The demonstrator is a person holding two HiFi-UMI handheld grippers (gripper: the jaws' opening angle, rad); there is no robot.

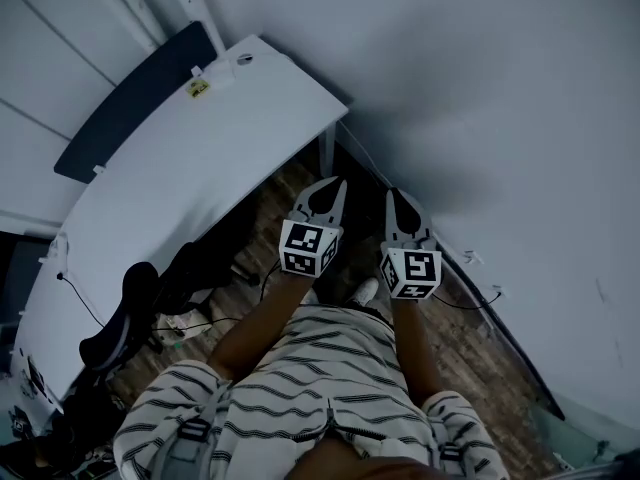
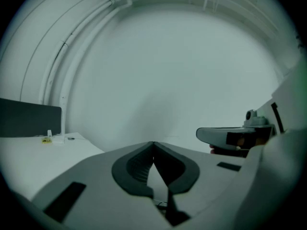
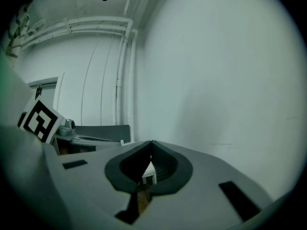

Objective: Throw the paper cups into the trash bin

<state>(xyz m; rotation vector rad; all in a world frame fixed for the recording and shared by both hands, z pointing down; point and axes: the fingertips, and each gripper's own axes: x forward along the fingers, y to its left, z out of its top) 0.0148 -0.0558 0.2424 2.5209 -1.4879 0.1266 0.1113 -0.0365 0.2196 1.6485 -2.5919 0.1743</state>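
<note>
Two grippers are up in front of the person, side by side just off the near end of the desk (image 1: 200,168), both pointing roughly level at the bare wall (image 1: 480,98). The left gripper (image 1: 330,186) is clenched, its dark pads meeting at the tips with only a sliver of wall showing through the gap below them. The right gripper (image 1: 397,200) is clenched the same way, tips together. Neither grips anything. I take this for a neutral carrying pose: the jaws are probably kept closed because there is nothing here to grasp, and the tools are raised clear of the desk edge.

No paper cup shows in any view, and no trash bin either; the desk top is bare where it can be seen, so the task's things must lie outside these frames. Judging by that, either the work has not begun or it is over, and I cannot tell which.

Counted: two grippers, each with one marker cube; one desk; one dark panel (image 1: 130,108) standing along the desk's far side; one small yellow tag (image 1: 198,88) near the desk's far end; one dark chair-like shape (image 1: 120,318) on the wood floor (image 1: 470,348) beside the desk, with cables near it. Cups, none. Bins, none.
</note>
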